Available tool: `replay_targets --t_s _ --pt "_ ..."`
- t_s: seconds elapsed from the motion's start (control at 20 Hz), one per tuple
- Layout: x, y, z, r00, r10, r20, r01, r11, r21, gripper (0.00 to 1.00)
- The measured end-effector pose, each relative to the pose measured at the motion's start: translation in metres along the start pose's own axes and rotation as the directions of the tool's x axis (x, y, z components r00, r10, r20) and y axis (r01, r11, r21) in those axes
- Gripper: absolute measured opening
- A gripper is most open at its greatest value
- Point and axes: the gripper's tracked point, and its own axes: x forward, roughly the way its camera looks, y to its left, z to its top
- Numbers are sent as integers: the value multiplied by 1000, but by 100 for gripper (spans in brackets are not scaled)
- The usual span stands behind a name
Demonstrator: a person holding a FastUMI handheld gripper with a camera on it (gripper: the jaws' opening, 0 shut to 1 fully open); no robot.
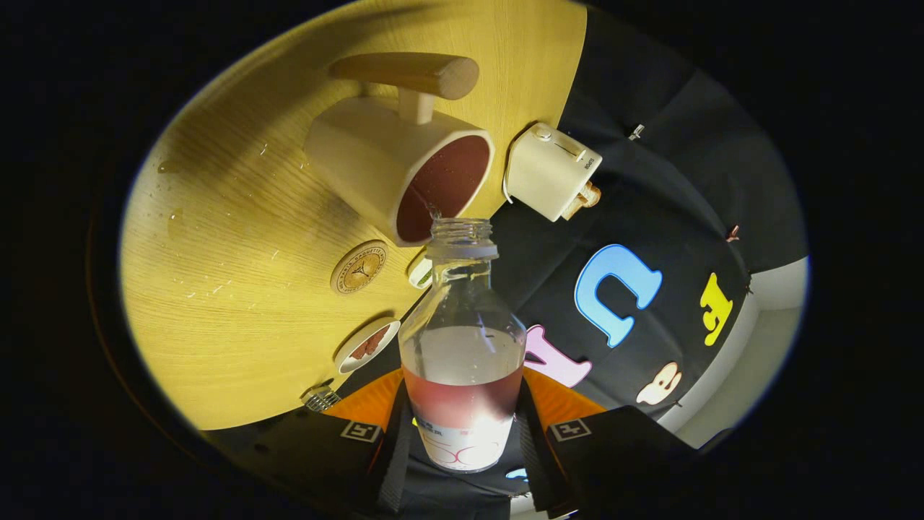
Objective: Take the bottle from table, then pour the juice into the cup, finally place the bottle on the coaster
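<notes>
Gripper point(462, 433): its two fingers are closed against the lower body of the bottle, one on each side, so the bottle is held between them.
Bottle point(462, 339): clear, uncapped, tilted with its open threaded neck pointing at the cup; reddish juice sits in the lower part near the fingers, and a pale label wraps the base.
Juice stream: a thin trickle shows at the bottle's mouth, right at the cup's rim.
Cup point(401, 170): cream-coloured, with a wooden bar handle on a short stem; it stands on the table just beyond the bottle's mouth, and its inside looks reddish-brown.
Coaster point(359, 268): round, wooden, with an engraved emblem; it lies flat on the table just beside the cup and near the bottle's neck, with nothing on it.
Small dish point(367, 346): white, round, holding something brownish; on the table near the coaster, close to the bottle's shoulder.
White box device point(552, 170): at the table's edge, beside the cup on the side away from the coaster.
Table point(238, 303): light wood grain, with scattered droplets and wet marks on the side of the coaster away from the bottle.
</notes>
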Motion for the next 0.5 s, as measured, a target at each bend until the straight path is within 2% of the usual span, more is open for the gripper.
replay_targets --t_s 0.5 --pt "5 -14 -1 1000 -20 11 20 999 -33 69"
